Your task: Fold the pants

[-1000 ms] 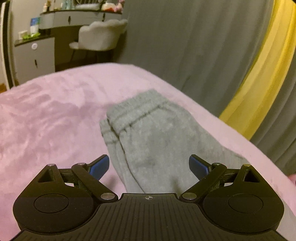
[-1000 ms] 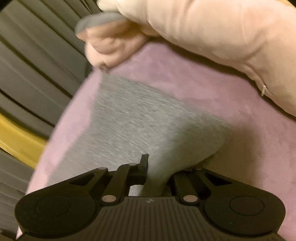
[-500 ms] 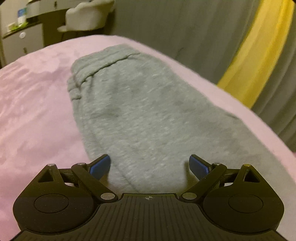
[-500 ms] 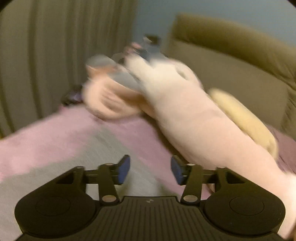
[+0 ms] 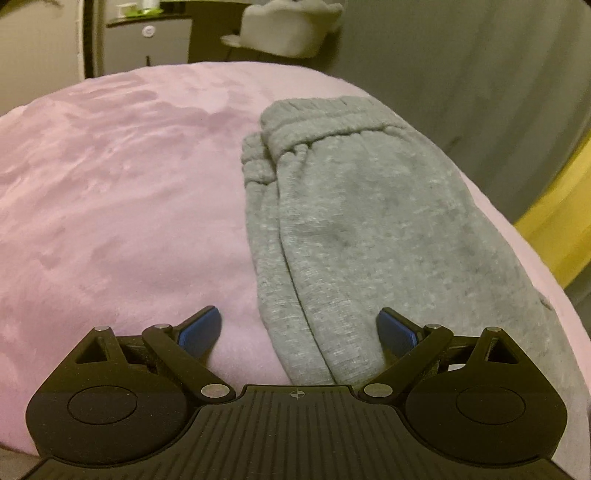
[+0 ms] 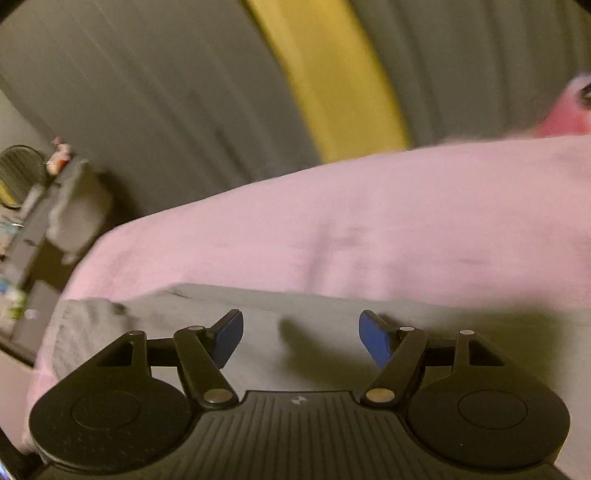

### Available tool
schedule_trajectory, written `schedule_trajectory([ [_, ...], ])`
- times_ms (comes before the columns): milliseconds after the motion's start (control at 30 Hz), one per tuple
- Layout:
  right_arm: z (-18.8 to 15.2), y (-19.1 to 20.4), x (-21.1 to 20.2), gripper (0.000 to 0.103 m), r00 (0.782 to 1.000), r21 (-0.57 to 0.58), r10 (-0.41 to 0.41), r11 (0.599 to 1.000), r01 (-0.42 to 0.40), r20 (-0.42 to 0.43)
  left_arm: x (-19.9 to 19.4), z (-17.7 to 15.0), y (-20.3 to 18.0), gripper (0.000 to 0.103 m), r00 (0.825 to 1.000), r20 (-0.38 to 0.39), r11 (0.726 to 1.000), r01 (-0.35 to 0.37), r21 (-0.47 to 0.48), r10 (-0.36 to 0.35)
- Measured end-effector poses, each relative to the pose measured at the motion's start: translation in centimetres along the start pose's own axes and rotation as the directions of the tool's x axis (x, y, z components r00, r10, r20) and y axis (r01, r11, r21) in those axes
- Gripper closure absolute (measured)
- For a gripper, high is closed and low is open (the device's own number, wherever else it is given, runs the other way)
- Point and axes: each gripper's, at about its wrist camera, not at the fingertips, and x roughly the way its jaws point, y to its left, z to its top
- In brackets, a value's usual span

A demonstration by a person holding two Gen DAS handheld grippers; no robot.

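Note:
Grey sweatpants lie folded lengthwise on a pink blanket, waistband at the far end. My left gripper is open and empty, just above the near end of the pants. In the right wrist view the pants show as a blurred grey strip under my right gripper, which is open and empty. The view is blurred by motion.
Grey curtains with a yellow stripe hang beyond the bed's edge. A white chair and a cabinet stand past the far end of the bed. A pink plush toy lies at the right edge.
My right gripper let go of the pants, opened, and swung round from the plush toy towards the curtains. My left gripper stayed open and drew back, shifting left over the pants.

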Motion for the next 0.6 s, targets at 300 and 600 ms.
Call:
schedule_trajectory([
  [300, 3.0, 2.1, 6.0, 0.032, 0.937, -0.119, -0.005, 0.992, -0.039, -0.35, 0.6, 0.0, -0.1, 0.004, 1.0, 0.012, 1.0, -0.007, -0.018, 0.007],
  [600, 4.1, 3.3, 7.0, 0.019, 0.834, -0.088, 0.076, 0.985, -0.148, -0.546, 0.5, -0.1, -0.1, 0.003, 1.0, 0.019, 1.0, -0.003, -0.029, 0.004],
])
